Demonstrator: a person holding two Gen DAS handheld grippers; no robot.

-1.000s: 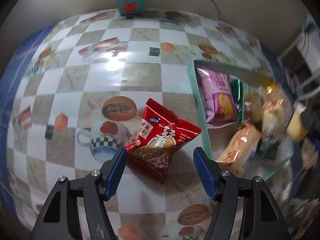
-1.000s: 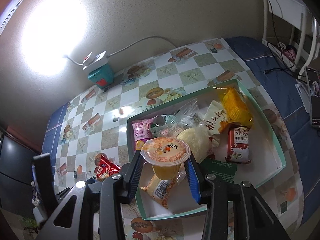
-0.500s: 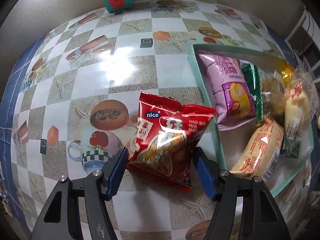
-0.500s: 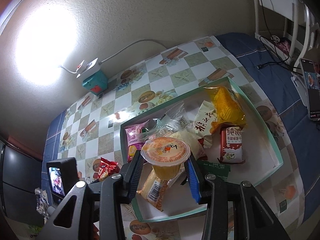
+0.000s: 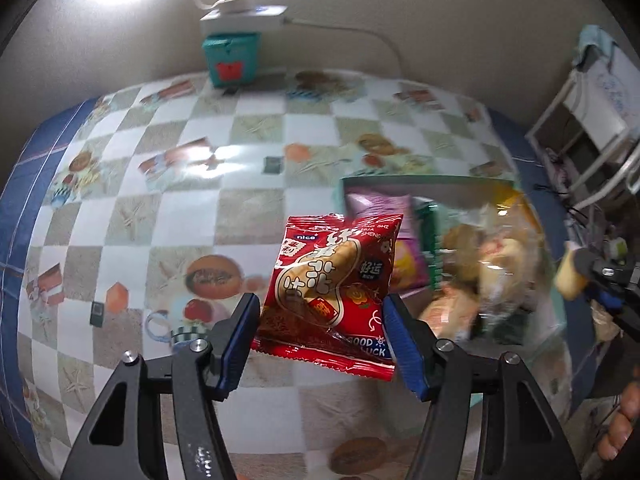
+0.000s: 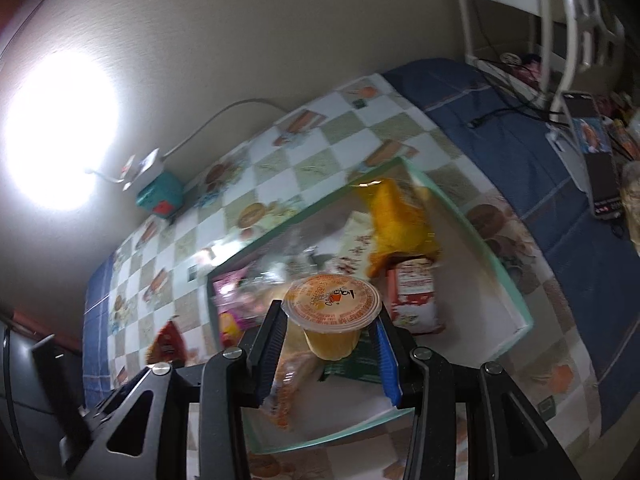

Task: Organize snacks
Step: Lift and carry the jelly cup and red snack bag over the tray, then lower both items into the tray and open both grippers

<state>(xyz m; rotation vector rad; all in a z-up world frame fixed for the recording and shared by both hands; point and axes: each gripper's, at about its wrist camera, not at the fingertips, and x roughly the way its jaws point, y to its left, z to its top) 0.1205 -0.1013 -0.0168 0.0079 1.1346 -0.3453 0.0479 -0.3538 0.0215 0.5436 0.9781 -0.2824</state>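
The left gripper (image 5: 326, 338) pinches a red peanut bag (image 5: 334, 290) by its lower edge, one blue pad on each side, and holds it upright off the tablecloth (image 5: 192, 200). At two o'clock from the bag, partly behind it, sits a shallow green tray (image 5: 424, 179) with a pink packet (image 5: 380, 206) against its near-left wall and blurred wrappers further right. At eleven o'clock, against the wall, a teal box (image 5: 231, 58) stands with a white power strip (image 5: 244, 16) on top. At three o'clock, at the picture's edge, the other gripper shows with something pale yellow. The right gripper (image 6: 330, 340) clamps an orange jelly cup (image 6: 331, 316) below its sealed lid and holds it above the tray (image 6: 480, 240). In the tray, at one o'clock from the cup, lies a red and white carton (image 6: 414, 296); at twelve o'clock lies a yellow bag (image 6: 398, 216), blurred. At nine o'clock, outside the tray, the red bag (image 6: 170, 340) shows as a smear. At two o'clock, beyond the blue cloth border, a phone (image 6: 596, 160) leans on a stand.
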